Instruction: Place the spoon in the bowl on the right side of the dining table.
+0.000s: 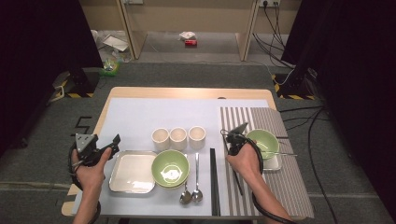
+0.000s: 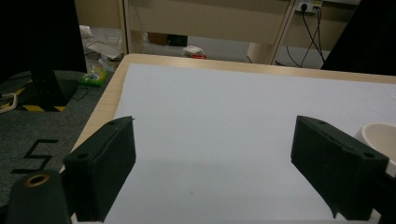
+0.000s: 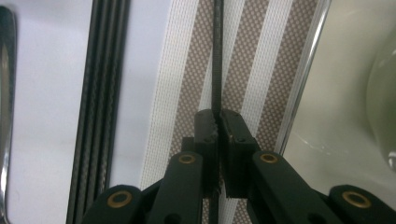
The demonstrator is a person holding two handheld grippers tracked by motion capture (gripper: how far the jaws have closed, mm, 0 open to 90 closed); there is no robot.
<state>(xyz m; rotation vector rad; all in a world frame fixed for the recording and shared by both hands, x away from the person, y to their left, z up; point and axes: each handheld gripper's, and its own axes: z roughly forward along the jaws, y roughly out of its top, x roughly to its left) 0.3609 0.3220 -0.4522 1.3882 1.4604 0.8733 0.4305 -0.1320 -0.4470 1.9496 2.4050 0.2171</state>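
Observation:
My right gripper (image 1: 235, 145) (image 3: 217, 114) is shut on a thin black chopstick (image 3: 217, 46), which lies along the striped placemat (image 3: 184, 56). In the high view this chopstick (image 1: 238, 181) runs from under the right hand toward the table's near edge. To its right stands a green bowl (image 1: 264, 140) on a square plate (image 1: 275, 164) (image 3: 336, 93). My left gripper (image 1: 113, 141) (image 2: 215, 122) hovers open over the pale mat (image 2: 224, 102) at the table's left, nothing between its jaws.
A second green bowl (image 1: 170, 168) sits beside a square plate (image 1: 132, 171). Three cream cups (image 1: 178, 136) line up behind them; one cup (image 2: 380, 135) is near my left gripper. Two spoons (image 1: 191, 193) and a pair of black chopsticks (image 1: 213, 179) (image 3: 100, 93) lie left of the placemat.

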